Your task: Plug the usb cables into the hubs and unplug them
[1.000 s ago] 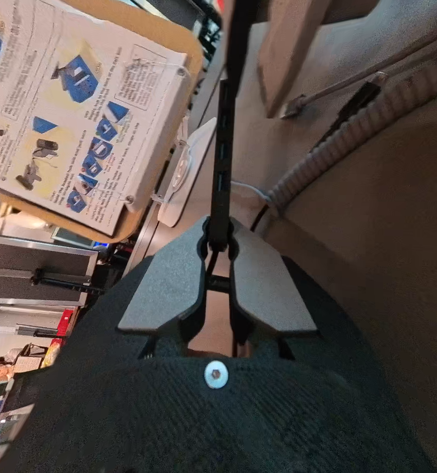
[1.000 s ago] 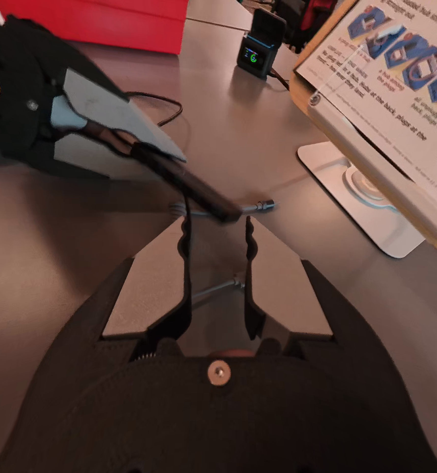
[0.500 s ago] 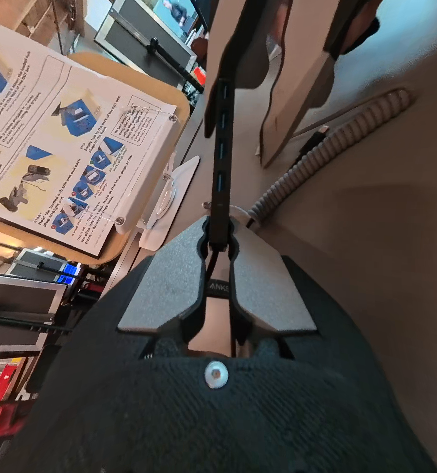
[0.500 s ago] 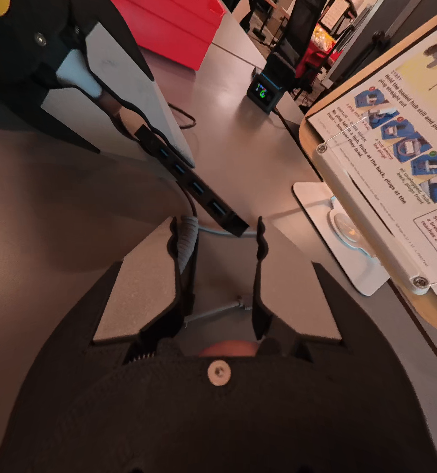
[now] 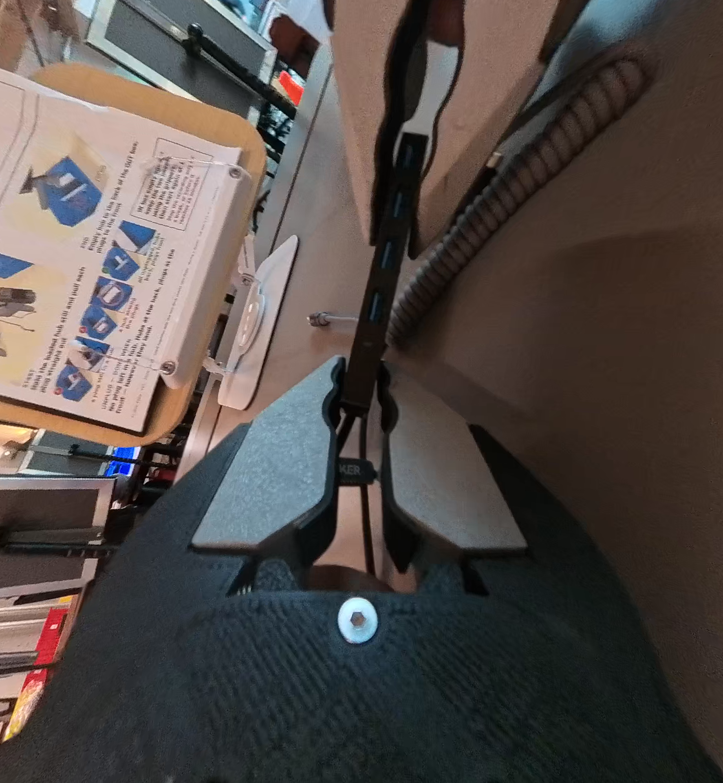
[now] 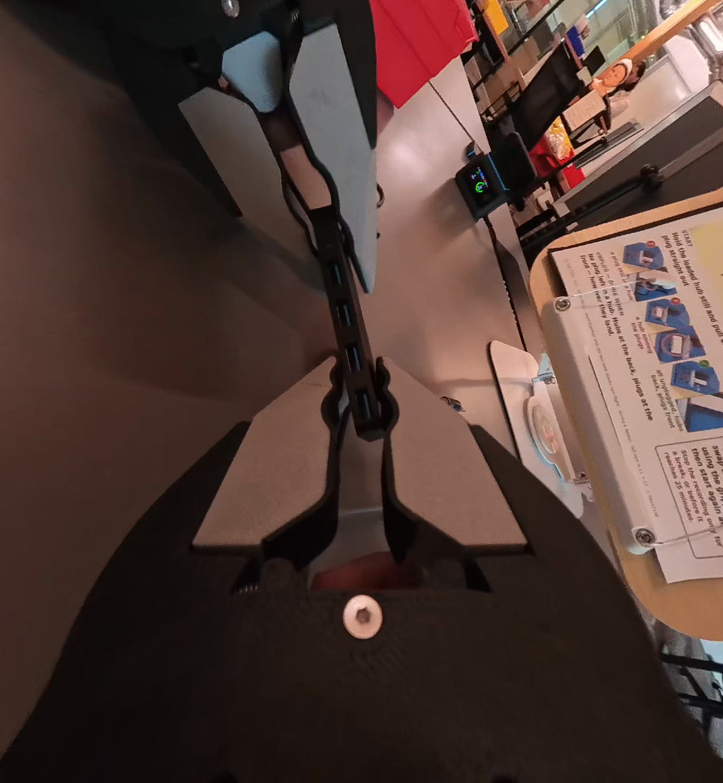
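A slim black USB hub (image 5: 376, 296) with several blue ports is held in the air between both grippers. My left gripper (image 5: 359, 381) is shut on its near end, where the hub's own black cable (image 5: 366, 521) runs back between the fingers. My right gripper (image 6: 357, 402) is shut on the hub's (image 6: 345, 322) free end. The ports show no plugs in them. A ribbed grey cable (image 5: 478, 237) curves over the table (image 5: 605, 381) to the right of the hub. A white cable's metal plug (image 5: 319, 317) lies loose on the table, also visible in the right wrist view (image 6: 453, 402).
A picture sheet on a wooden board (image 5: 97, 254) stands on a white stand with a flat base (image 5: 262, 317), close beside the hub; it also shows in the right wrist view (image 6: 647, 381). A small black device with a lit screen (image 6: 480, 190) and a red box (image 6: 415, 51) sit farther back. One gripper's finger ends stand about 5 centimeters off the other's.
My right gripper was open near the hub's free end; it has moved onto that end and closed on it. My left gripper kept hold of the hub as both views tilted.
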Demonstrator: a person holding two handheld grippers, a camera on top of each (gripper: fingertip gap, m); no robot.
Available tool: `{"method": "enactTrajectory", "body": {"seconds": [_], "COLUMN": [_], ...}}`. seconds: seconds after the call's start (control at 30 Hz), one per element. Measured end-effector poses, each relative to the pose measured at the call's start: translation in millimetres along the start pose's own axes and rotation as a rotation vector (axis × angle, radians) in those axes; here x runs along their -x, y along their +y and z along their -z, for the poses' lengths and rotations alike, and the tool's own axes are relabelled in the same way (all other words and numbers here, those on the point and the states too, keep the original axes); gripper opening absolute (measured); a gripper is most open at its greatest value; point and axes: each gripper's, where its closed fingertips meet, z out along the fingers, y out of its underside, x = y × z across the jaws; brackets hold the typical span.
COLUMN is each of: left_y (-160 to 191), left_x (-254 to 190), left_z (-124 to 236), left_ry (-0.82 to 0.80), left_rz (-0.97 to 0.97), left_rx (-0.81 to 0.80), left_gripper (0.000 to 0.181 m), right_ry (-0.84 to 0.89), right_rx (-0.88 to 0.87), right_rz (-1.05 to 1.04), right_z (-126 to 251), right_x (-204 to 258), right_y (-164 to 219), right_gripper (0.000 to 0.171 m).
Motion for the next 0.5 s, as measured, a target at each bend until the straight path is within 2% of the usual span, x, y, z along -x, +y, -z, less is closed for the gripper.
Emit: {"method": "enactTrajectory", "body": {"seconds": [0.17,0.5], "left_y": [-19,-30], "left_x": [6,-15], "left_z": [5,5], "left_ry": [-0.038,0.035], "left_rz": [0.050,-0.004], "left_rx": [-0.070,-0.121], "left_gripper": [0.014,0.009], "right_ry": [0.091,0.043], "right_rx": [-0.018,-0.033], "right_rz": [0.072,0.045], "right_z": [3,2], "right_x": [-10,-2], "right_y": [2,1], "right_gripper": [0.012,0.015]}}
